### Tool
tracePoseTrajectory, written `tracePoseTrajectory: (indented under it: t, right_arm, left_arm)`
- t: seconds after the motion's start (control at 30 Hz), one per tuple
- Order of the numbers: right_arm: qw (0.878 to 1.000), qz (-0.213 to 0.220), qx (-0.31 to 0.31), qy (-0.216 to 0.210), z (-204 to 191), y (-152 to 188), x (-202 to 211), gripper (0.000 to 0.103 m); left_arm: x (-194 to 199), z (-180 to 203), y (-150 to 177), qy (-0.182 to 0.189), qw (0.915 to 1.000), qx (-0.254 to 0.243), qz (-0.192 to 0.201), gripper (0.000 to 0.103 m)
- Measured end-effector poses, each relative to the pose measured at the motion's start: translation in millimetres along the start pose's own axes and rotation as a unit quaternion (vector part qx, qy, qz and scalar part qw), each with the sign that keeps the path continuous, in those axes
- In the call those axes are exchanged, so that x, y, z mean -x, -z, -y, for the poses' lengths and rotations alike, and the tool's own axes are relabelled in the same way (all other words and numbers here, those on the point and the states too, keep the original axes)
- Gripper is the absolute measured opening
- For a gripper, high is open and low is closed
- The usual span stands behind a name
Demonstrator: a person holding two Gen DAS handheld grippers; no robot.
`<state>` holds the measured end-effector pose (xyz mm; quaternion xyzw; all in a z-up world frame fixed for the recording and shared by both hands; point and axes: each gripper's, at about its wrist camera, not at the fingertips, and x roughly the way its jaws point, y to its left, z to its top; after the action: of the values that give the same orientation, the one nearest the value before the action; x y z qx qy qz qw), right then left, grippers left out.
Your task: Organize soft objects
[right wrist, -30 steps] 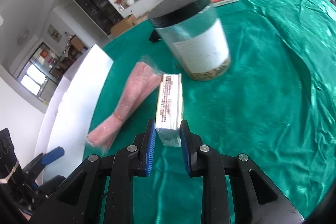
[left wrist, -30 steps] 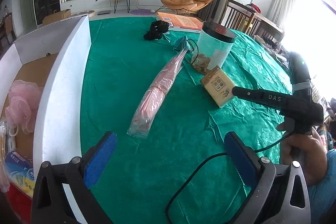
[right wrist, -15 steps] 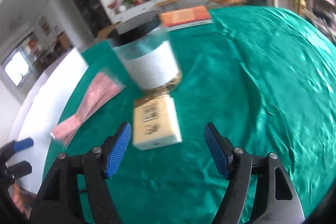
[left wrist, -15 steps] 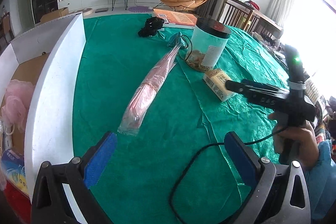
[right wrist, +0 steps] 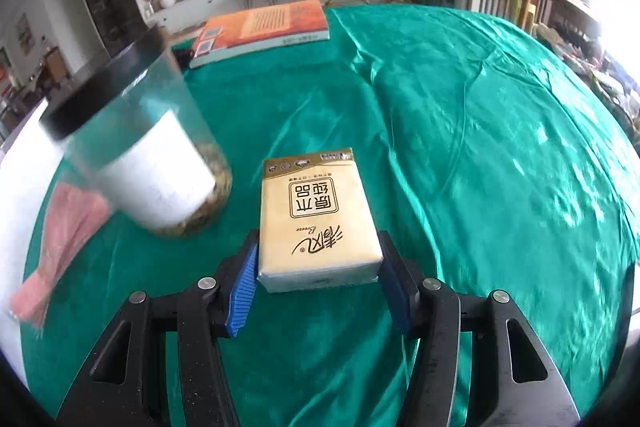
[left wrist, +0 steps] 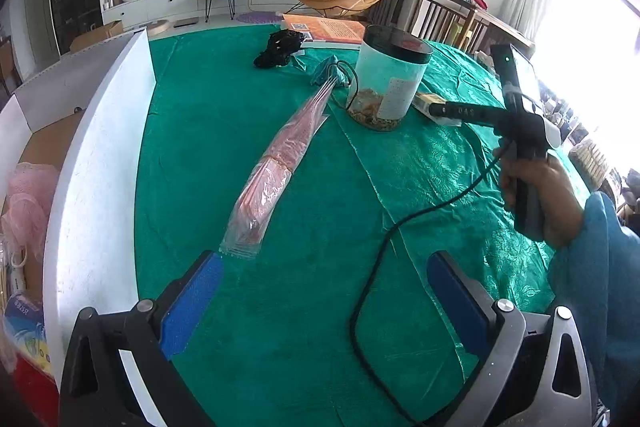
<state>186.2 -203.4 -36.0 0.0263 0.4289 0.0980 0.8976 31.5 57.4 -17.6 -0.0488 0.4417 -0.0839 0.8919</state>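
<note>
Our right tongs (right wrist: 318,281) reach level over the green-clothed desk (right wrist: 480,147), pinching the flat yellow tissue pack (right wrist: 316,219), while our left tongs (left wrist: 320,301) hover spread.

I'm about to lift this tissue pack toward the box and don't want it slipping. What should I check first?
1. Tissue pack sits between the right gripper fingers: ok.
2. Fingers press firmly on both sides: cannot tell; they sit against the pack's near corners.
3. Grip is deep enough: not ok, only the near end is held.
4. Jar is clear of the pack: ok, apart on its left.
5. Left gripper is open and empty: ok.
6. Box has room: cannot tell.
</note>
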Motion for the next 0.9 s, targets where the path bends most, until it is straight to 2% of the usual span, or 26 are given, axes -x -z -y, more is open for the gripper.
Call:
tracePoseTrajectory:
  t: [0.1, 0.17, 0.23, 0.3, 0.43, 0.5, 0.6, 0.73, 0.9]
  right_arm:
    - [1.000, 0.008, -0.007, -0.004, 4.6, -18.3, 3.9, 0.072]
    - [1.000, 0.021, -0.011, -0.015, 3.9, -12.5, 20.0, 0.074]
    - [1.000, 0.026, -0.002, -0.005, -4.8, 1.8, 33.4, 0.077]
    - [1.000, 0.022, 0.019, 0.008, -13.4, 23.1, 43.0, 0.077]
    - [0.997, 0.001, 0.061, 0.050, -27.0, 62.7, 42.1, 0.077]
    - [0.996, -0.006, 0.066, 0.058, -27.4, 73.3, 39.9, 0.077]
    - [0.997, -0.002, 0.056, 0.057, -22.4, 72.8, 40.7, 0.077]
    - [0.998, -0.010, 0.034, 0.045, -13.0, 73.1, 34.9, 0.083]
    - [0.998, -0.010, 0.034, 0.047, -14.1, 72.9, 33.8, 0.085]
  left_arm:
    - [2.2, -3.6, 0.8, -0.009, 1.0000, 0.000, 0.002, 0.101]
    - [-2.5, -8.3, 2.6, -0.007, 0.9999, 0.012, -0.006, 0.101]
    - [-9.2, -9.3, 4.3, -0.002, 0.9996, 0.022, -0.017, 0.101]
    - [-16.4, -4.0, 5.0, -0.003, 0.9995, 0.017, -0.026, 0.101]
    - [-25.1, 12.9, 5.0, -0.030, 0.9988, -0.018, -0.035, 0.101]
    - [-26.7, 17.6, 4.6, -0.038, 0.9982, -0.026, -0.038, 0.101]
    - [-27.7, 22.4, 4.7, -0.048, 0.9973, -0.038, -0.040, 0.101]
    - [-33.1, 24.7, 5.4, -0.066, 0.9953, -0.054, -0.045, 0.101]
    - [-38.1, 25.4, 6.6, -0.076, 0.9940, -0.060, -0.051, 0.101]
